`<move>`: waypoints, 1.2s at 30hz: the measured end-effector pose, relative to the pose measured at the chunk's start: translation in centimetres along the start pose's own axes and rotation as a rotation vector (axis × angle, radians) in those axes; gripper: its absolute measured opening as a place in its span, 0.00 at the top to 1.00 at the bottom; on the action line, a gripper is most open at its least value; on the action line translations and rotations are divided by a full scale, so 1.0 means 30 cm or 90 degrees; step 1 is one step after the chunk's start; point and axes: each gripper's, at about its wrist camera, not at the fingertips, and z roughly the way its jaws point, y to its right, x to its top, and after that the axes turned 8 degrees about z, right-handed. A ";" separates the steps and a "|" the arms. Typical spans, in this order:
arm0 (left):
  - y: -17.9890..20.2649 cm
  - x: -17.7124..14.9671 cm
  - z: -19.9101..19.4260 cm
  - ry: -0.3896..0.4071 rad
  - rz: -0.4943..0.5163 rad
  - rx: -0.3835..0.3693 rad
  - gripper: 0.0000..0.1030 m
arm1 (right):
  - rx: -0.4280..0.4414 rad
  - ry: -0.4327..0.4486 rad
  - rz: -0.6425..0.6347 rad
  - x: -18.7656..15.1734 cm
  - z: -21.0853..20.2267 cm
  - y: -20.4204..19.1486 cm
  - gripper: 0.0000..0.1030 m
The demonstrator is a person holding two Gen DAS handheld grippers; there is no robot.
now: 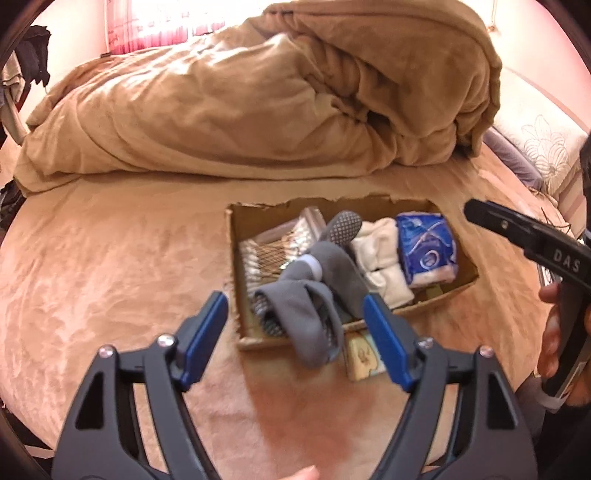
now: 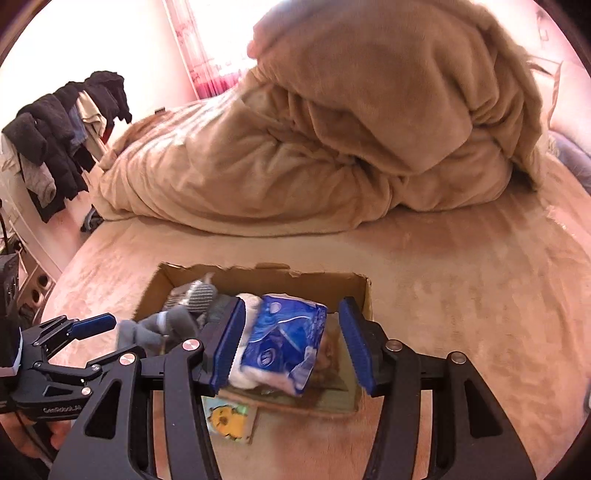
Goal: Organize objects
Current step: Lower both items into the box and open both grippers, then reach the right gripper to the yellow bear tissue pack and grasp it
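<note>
My left hand-held gripper gapes empty over the cardboard box on the bed. Gray sock droops over the 6 o'clock rim: soft, light; I'd pinch mid-fold. Right hand-held gripper spread around one blue tissue pack, squashy. One cotton-swab box at 9.

Bed, tan duvet, sunlit curtained window

White letters "DAS" stand on the side of the black right gripper, while the blue plastic tissue pack carries print too blurred to read.
</note>
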 end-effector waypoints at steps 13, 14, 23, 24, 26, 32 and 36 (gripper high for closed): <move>-0.007 -0.074 -0.276 0.068 -0.015 0.029 0.23 | 0.004 0.046 -0.009 -0.059 -0.242 -0.101 0.45; -0.008 -0.084 -0.303 0.076 -0.020 0.030 0.23 | 0.011 0.051 -0.011 -0.066 -0.264 -0.108 0.45; 0.013 -0.175 -0.451 0.108 -0.026 0.037 0.09 | 0.031 0.094 -0.027 -0.141 -0.454 -0.164 0.30; 0.015 -0.188 -0.463 0.110 -0.028 0.036 0.09 | 0.031 0.096 -0.029 -0.150 -0.466 -0.171 0.30; 0.015 -0.209 -0.480 0.113 -0.029 0.035 0.09 | 0.030 0.101 -0.032 -0.174 -0.492 -0.184 0.29; -0.006 -0.295 -0.508 0.116 -0.040 0.036 0.09 | 0.026 0.103 -0.035 -0.255 -0.534 -0.215 0.27; -0.023 -0.342 -0.510 0.117 -0.051 0.036 0.09 | 0.017 0.099 -0.031 -0.307 -0.539 -0.223 0.27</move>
